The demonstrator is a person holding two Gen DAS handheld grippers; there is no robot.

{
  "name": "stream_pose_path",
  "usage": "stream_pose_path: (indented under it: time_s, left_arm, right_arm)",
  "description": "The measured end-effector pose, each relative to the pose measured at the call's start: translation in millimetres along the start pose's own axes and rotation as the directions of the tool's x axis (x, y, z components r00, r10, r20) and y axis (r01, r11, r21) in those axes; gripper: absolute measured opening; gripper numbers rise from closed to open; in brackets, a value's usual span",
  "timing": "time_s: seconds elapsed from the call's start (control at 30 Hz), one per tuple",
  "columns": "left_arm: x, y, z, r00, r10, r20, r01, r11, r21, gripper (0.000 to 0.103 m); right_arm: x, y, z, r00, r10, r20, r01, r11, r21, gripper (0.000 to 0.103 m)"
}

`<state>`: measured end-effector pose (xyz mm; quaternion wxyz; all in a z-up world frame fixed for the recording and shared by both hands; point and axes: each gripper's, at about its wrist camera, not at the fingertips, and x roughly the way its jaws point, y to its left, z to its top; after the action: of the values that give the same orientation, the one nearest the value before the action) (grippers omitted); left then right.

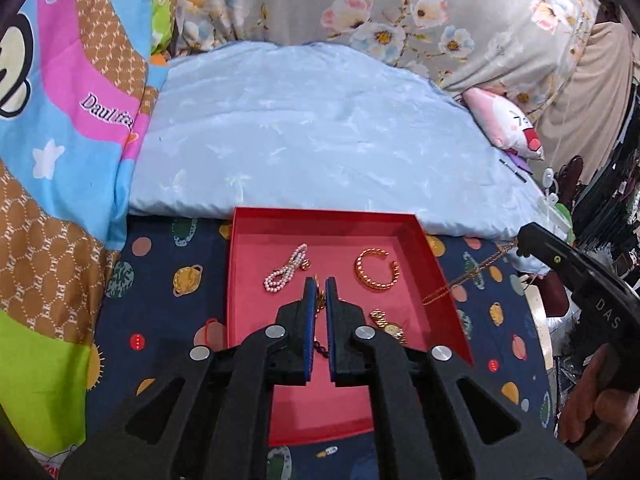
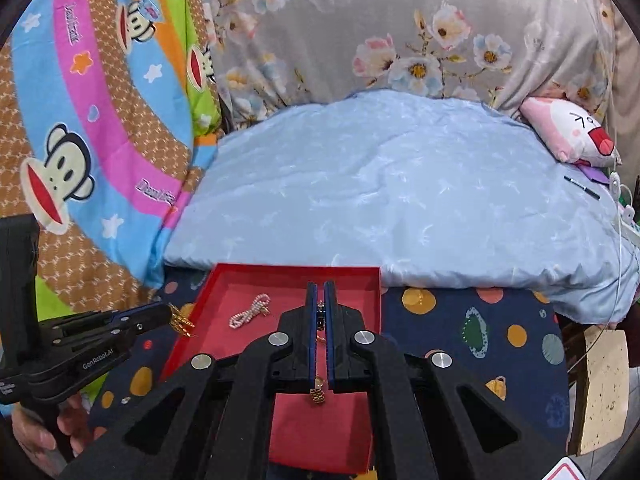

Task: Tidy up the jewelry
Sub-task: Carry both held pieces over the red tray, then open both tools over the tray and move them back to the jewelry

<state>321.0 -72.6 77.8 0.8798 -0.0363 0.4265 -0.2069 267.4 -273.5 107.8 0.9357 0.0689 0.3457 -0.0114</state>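
A red tray (image 1: 432, 256) lies on the navy planet-print sheet. In it are a pearl bracelet (image 1: 285, 267), a gold cuff bangle (image 1: 377, 270) and a gold watch (image 1: 387, 325). My left gripper (image 1: 320, 280) is shut on a small gold piece with a dark beaded strand hanging under it, above the tray's middle. My right gripper (image 2: 320, 285) is shut on a thin gold chain (image 1: 460, 280) that hangs down to the tray's right rim. The tray (image 2: 372, 280) and pearl bracelet (image 2: 250, 312) show in the right wrist view; the left gripper (image 2: 176, 318) is at its left.
A light blue pillow (image 1: 320, 132) lies just behind the tray. A colourful monkey-print quilt (image 1: 60, 140) is piled at the left, a grey floral cover (image 1: 420, 12) at the back, a pink plush toy (image 1: 504, 124) at the right. A stone block (image 2: 600, 388) stands by the bed's right edge.
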Motion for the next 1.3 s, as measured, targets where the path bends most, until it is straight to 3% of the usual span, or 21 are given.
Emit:
stream_pose_path:
  time_s: [0.2, 0.23, 0.37, 0.43, 0.67, 0.77, 0.9, 1.3]
  left_arm:
    - [27, 5, -4, 0.999, 0.026, -0.039, -0.026, 1.000, -0.008, 0.005]
    - [29, 6, -4, 0.999, 0.031, -0.041, -0.031, 0.999, -0.009, 0.010]
    - [21, 8, -5, 0.998, 0.068, -0.007, -0.068, 0.998, -0.018, 0.049]
    - [12, 9, -5, 0.996, 0.082, 0.018, -0.082, 0.997, -0.014, 0.053]
    - [-29, 11, -15, 0.992, 0.108, 0.058, -0.108, 0.994, -0.007, 0.054]
    - [-51, 10, -27, 0.991, 0.111, 0.076, -0.111, 0.994, -0.004, 0.055]
    - [-77, 12, -54, 0.991, 0.106, 0.077, -0.106, 0.994, -0.004, 0.055]
    - [-119, 11, -148, 0.993, 0.113, 0.011, -0.114, 0.993, 0.019, 0.056]
  right_arm:
    - [30, 3, -14, 0.999, -0.002, -0.050, 0.001, 1.000, -0.017, 0.003]
    - [30, 4, -15, 0.999, -0.005, -0.045, 0.004, 1.000, -0.020, 0.004]
    - [22, 9, -15, 1.000, -0.016, -0.021, 0.016, 0.999, -0.035, 0.020]
    - [15, 10, -13, 1.000, -0.019, -0.004, 0.019, 0.999, -0.037, 0.026]
    - [-39, 11, -19, 0.998, -0.018, 0.056, 0.019, 0.999, -0.027, 0.033]
    - [-67, 11, -30, 0.997, -0.035, 0.075, 0.038, 0.999, -0.031, 0.039]
    - [-104, 12, -58, 0.994, -0.075, 0.081, 0.078, 0.996, -0.035, 0.040]
    - [-155, 27, -155, 0.997, -0.073, -0.032, 0.073, 0.997, 0.002, 0.042]
